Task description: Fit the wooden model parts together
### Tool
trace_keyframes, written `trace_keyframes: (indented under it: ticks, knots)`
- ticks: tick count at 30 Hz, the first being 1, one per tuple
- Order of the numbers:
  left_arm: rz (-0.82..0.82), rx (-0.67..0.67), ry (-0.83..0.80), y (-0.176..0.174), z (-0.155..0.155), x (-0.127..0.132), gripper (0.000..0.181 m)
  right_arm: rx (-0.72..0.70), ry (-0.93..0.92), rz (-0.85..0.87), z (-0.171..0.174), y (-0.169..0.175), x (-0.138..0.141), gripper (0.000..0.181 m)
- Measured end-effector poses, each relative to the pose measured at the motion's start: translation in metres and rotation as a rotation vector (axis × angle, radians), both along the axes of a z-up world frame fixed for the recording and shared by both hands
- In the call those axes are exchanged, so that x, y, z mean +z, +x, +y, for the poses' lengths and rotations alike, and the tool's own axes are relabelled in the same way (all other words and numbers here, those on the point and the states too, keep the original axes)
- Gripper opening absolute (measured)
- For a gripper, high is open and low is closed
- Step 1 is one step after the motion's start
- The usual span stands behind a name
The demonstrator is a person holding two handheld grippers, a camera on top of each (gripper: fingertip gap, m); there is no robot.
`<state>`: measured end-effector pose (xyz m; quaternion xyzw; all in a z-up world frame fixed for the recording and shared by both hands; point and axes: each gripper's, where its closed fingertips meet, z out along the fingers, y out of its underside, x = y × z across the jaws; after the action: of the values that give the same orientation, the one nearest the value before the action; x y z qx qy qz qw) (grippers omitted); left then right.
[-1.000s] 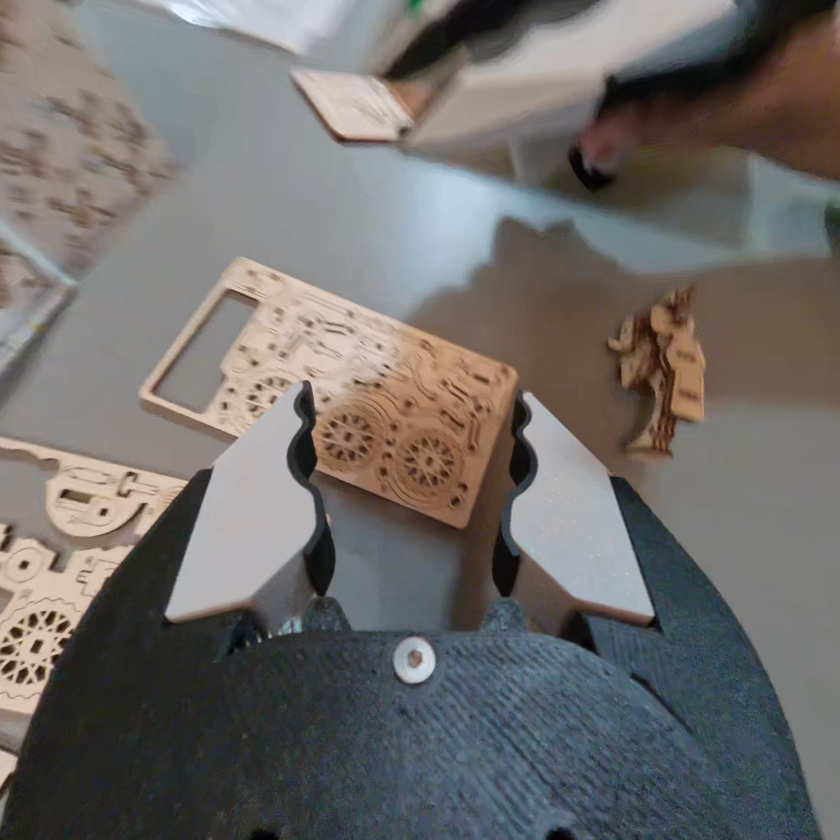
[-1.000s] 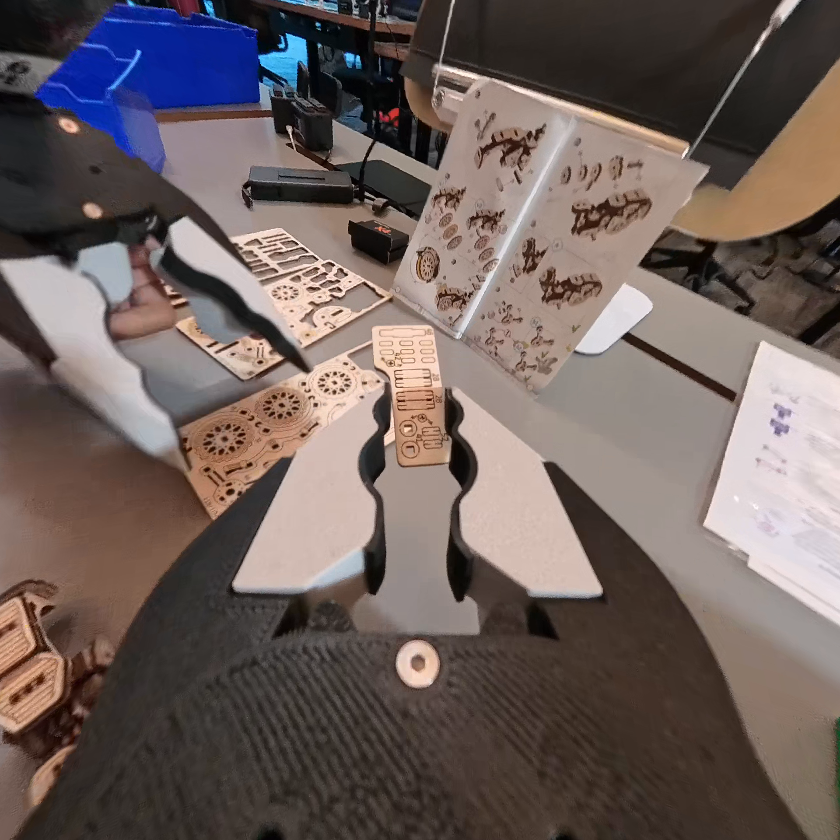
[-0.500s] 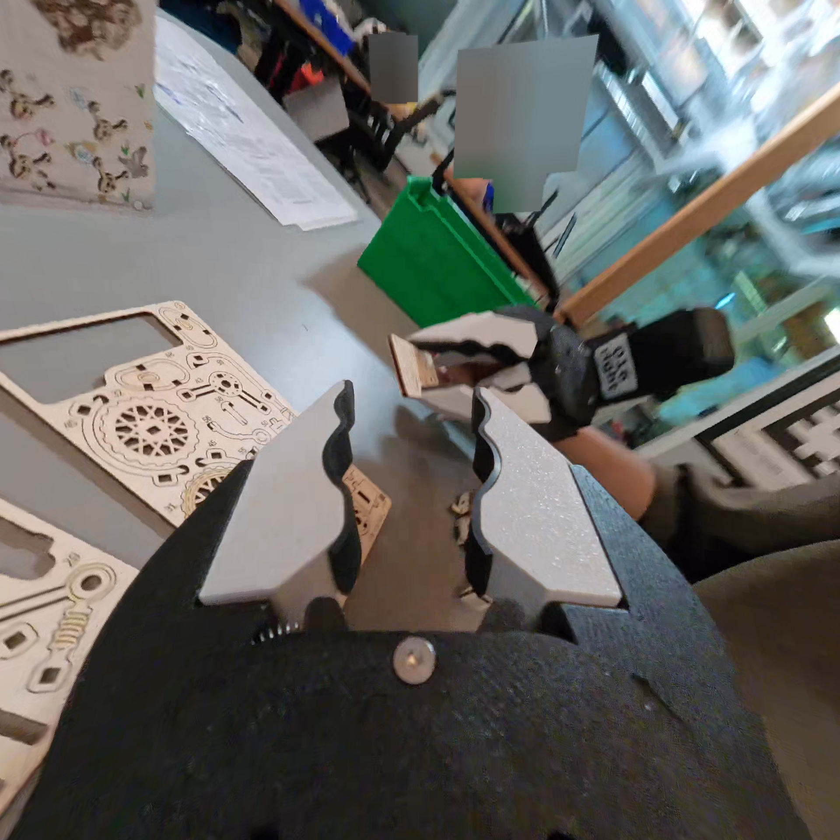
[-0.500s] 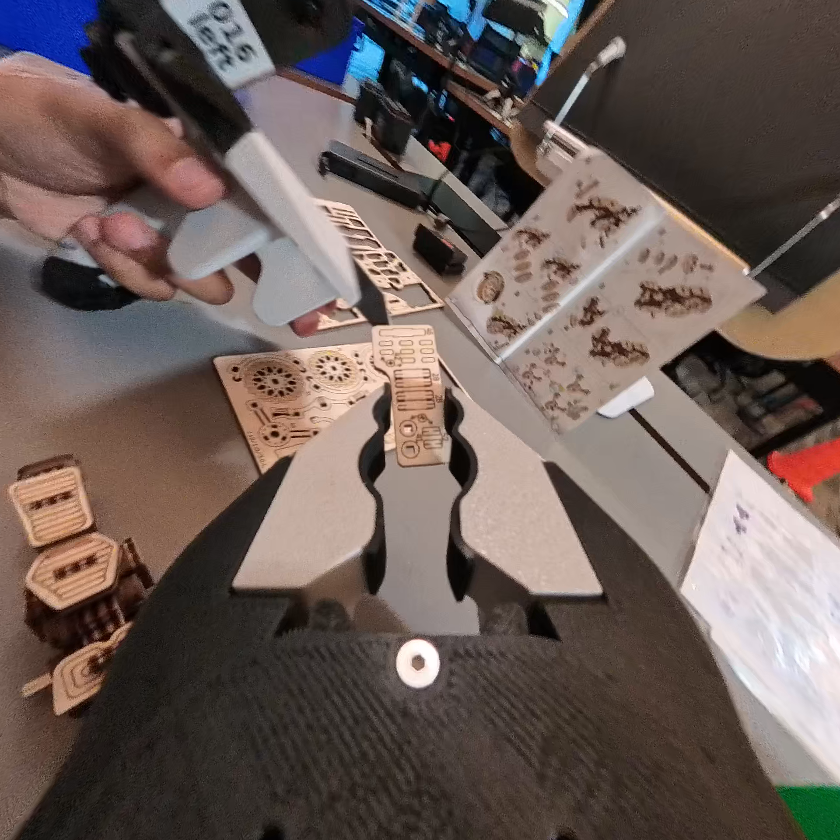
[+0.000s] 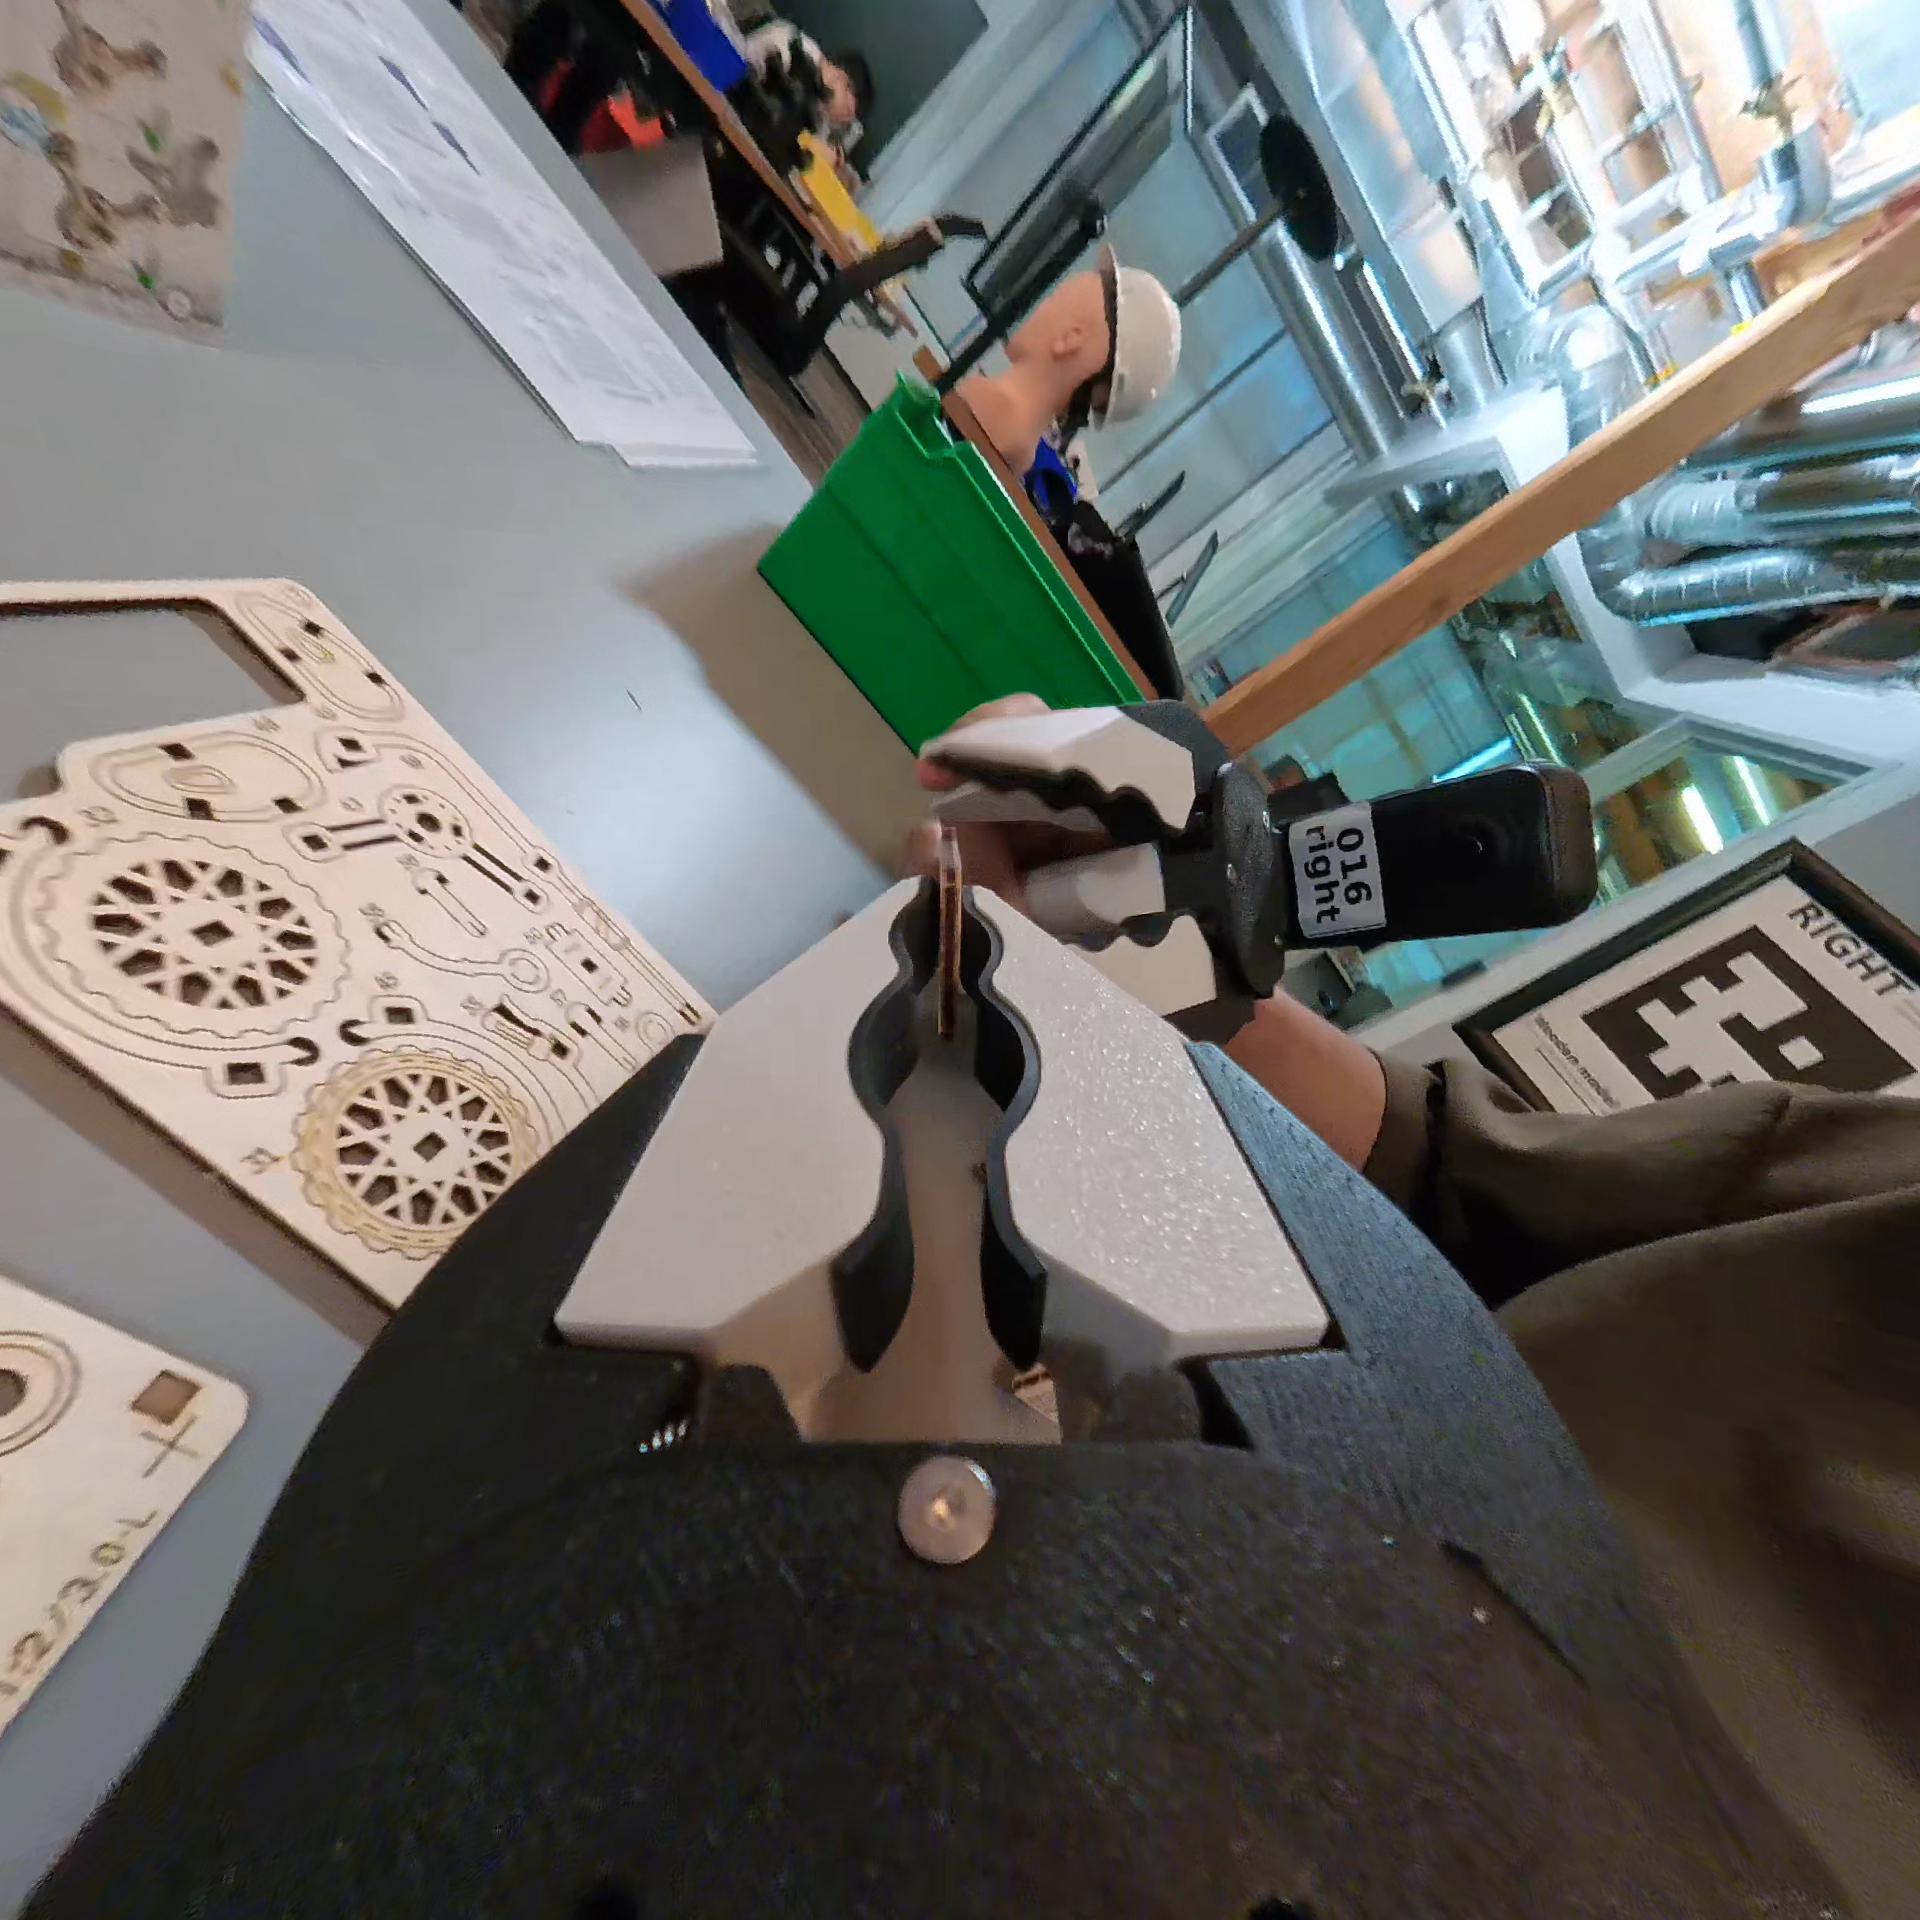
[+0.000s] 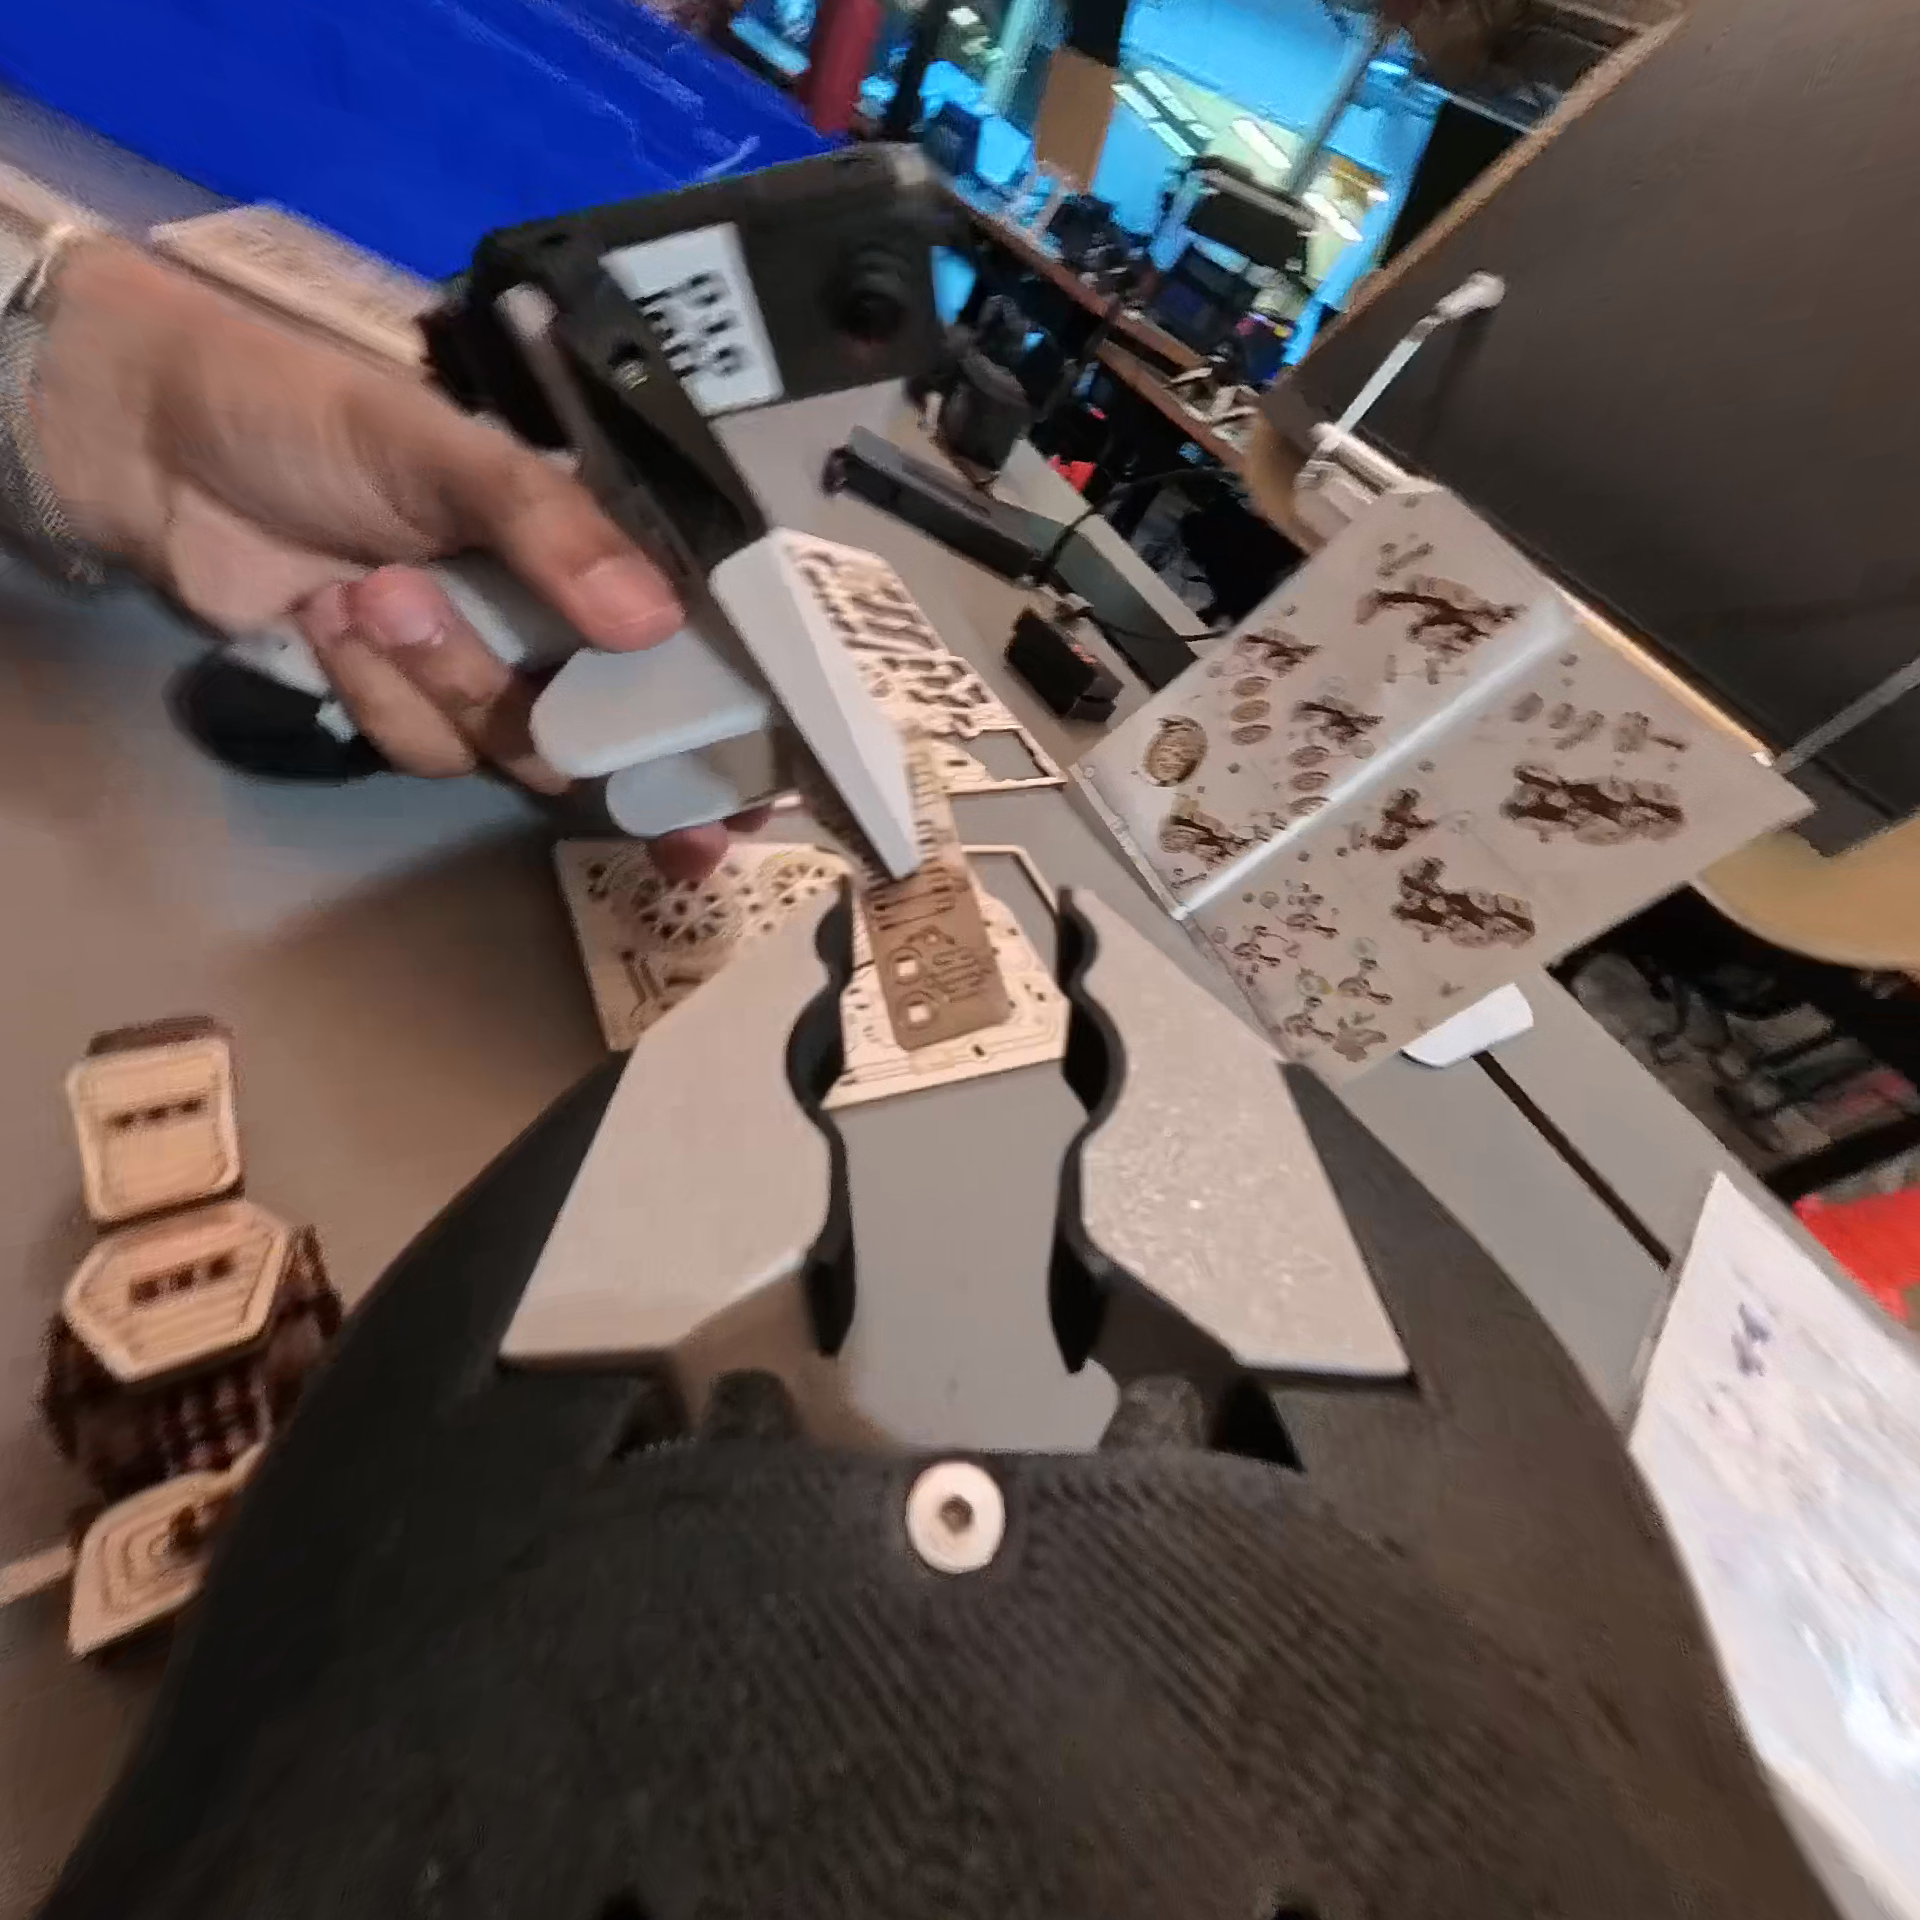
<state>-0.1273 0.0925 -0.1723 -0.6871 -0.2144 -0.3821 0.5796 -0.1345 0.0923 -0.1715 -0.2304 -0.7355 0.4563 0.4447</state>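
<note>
The small wooden strip (image 6: pixel 940 971) — a narrow laser-cut piece with slots and holes — hangs in the air above the counter (image 5: pixel 499 540), edge-on in the left wrist view (image 5: pixel 948 956), flat-faced in the right wrist view. The left tongs (image 5: pixel 945 935) are nearly closed, and the strip sits pinched between their tips. The right tongs (image 6: pixel 951 961) stand well open around the strip's lower end, with a gap on either side and no contact that I can see, so they hold nothing. This reads as a hand-over, with only the left pair carrying the piece.

To do it well, I would keep the left grip firm and steady, since thin plywood held by one end can pivot or slip. Draw the right pair straight back along the strip so a finger does not knock it. The right view is blurred, so exact clearances are hard to judge.

Below lie flat wooden sheets (image 5: pixel 239 935) of uncut gears and parts, and a partly built model (image 6: pixel 166 1278) stands on the counter at the left of the right view — probably where the piece belongs, though I cannot tell which slot. A propped instruction sheet (image 6: pixel 1403 790) stands beyond, and a green bin (image 5: pixel 935 603) sits at the counter's far edge.
</note>
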Motion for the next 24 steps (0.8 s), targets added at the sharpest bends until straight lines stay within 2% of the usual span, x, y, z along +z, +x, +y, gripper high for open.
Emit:
trace_keyframes:
  ticks: [2, 5, 8, 12, 17, 24]
  knots:
    - [-0.019, 0.039, 0.03, -0.009, -0.002, 0.004, 0.0, -0.04, -0.167, -0.021, 0.01, -0.004, 0.014, 0.045]
    - [-0.041, 0.063, 0.092, -0.016, -0.006, 0.012, 0.0, -0.039, -0.583, -0.151, 0.029, -0.007, 0.031, 0.05]
    - [-0.022, 0.063, 0.116, -0.017, -0.007, 0.015, 0.0, 0.003, -0.876, -0.322, 0.033, -0.01, 0.031, 0.05]
    - [0.058, 0.069, 0.121, -0.013, -0.005, 0.016, 0.0, 0.037, -0.914, -0.501, 0.01, -0.009, 0.011, 0.05]
    - [0.129, 0.074, 0.126, -0.008, -0.002, 0.017, 0.0, 0.05, -0.93, -0.501, 0.003, -0.008, 0.012, 0.014]
    - [0.144, 0.093, 0.118, -0.009, -0.001, 0.017, 0.0, 0.068, -0.949, -0.533, 0.005, -0.008, 0.01, 0.013]
